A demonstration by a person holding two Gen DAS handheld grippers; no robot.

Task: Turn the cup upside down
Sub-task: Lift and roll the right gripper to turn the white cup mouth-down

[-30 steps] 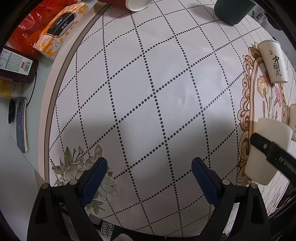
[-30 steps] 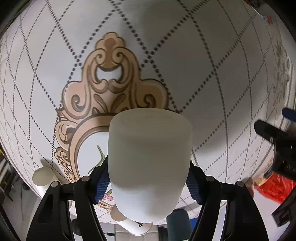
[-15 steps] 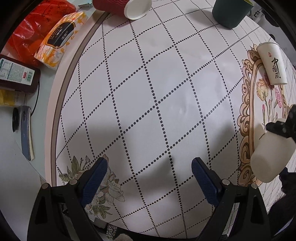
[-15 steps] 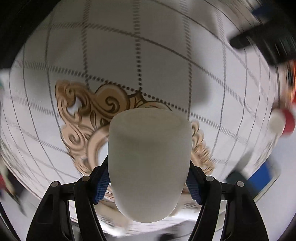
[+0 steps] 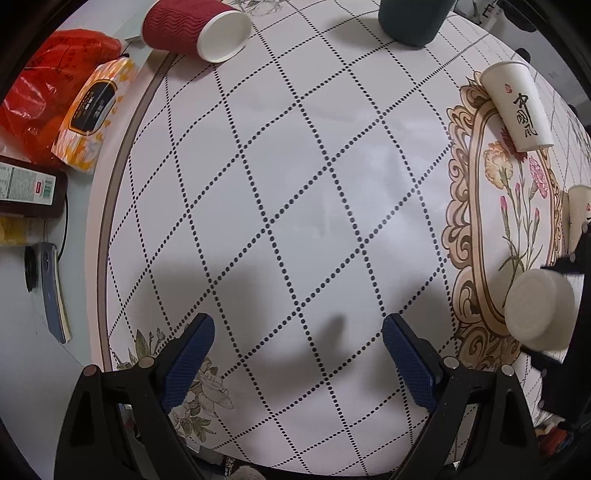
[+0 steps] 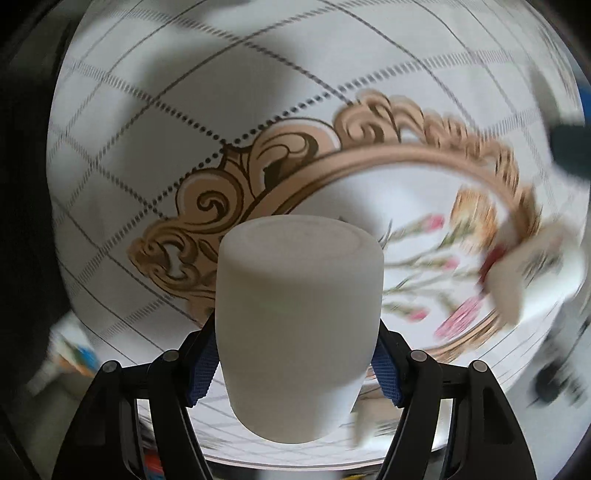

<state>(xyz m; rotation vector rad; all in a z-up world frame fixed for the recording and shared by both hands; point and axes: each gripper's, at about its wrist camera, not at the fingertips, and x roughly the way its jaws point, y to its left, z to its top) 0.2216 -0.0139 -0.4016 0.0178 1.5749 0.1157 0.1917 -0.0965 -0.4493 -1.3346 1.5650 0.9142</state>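
My right gripper (image 6: 297, 354) is shut on a plain white cup (image 6: 299, 317) and holds it above the table, the cup's closed base pointing away from the camera. The same cup (image 5: 539, 310) shows at the right edge of the left wrist view, tilted, base toward the camera, over the ornate floral oval of the tablecloth (image 5: 295, 184). My left gripper (image 5: 297, 354) is open and empty above the checked cloth, to the left of the cup.
A red ribbed cup (image 5: 192, 29) lies on its side at the top left. A dark green cup (image 5: 410, 18) stands at the top. A printed paper cup (image 5: 517, 103) lies at the right, another (image 5: 578, 218) further right. Packets (image 5: 88, 114) and a phone (image 5: 51, 291) lie off the cloth.
My right gripper has rotated with the white cup, so the cup has turned from side-on to base toward the left camera. The left gripper has drawn back a little and stays open.
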